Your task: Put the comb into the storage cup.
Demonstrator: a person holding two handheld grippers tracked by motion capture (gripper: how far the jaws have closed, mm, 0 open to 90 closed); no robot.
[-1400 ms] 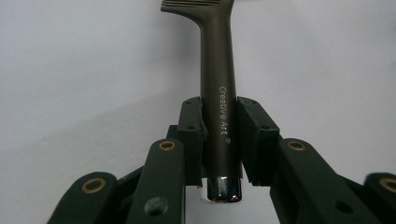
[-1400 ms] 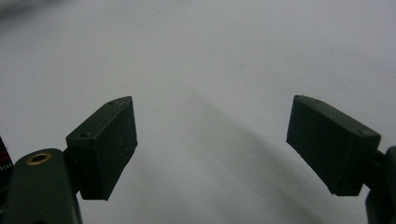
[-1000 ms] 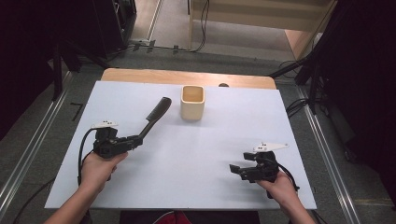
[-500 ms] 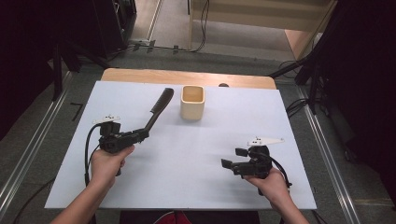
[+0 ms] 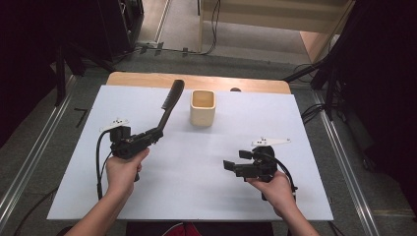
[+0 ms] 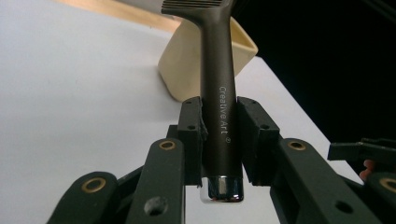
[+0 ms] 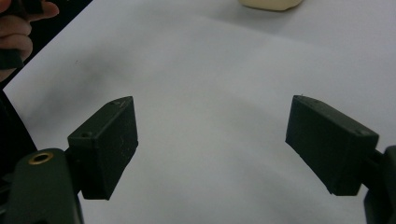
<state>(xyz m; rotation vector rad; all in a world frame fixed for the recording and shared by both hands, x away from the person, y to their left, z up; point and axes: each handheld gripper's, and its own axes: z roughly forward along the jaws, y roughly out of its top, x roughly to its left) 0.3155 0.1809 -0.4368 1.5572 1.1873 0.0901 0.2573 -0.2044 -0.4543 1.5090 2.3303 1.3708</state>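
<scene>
A dark brown comb (image 5: 169,104) with a long handle marked "Creative Art" (image 6: 218,93) is held off the table, its toothed head up near the cup. My left gripper (image 5: 154,136) is shut on the lower end of that handle (image 6: 219,135). A beige square cup (image 5: 202,107) stands upright at the back middle of the table, just right of the comb's head, and shows behind the comb (image 6: 180,70). My right gripper (image 5: 231,166) is low over the white surface at the front right, open, with nothing between its jaws (image 7: 212,140).
The white tabletop (image 5: 305,142) lies on a wooden table whose edge (image 5: 147,78) shows at the back. Dark floor, metal rails and cables surround it. The other hand (image 7: 16,28) shows at the top left of the right gripper view.
My left gripper has raised the comb and carried it right, toward the cup. The right gripper has drifted slightly left and nearer the front edge, still open.
</scene>
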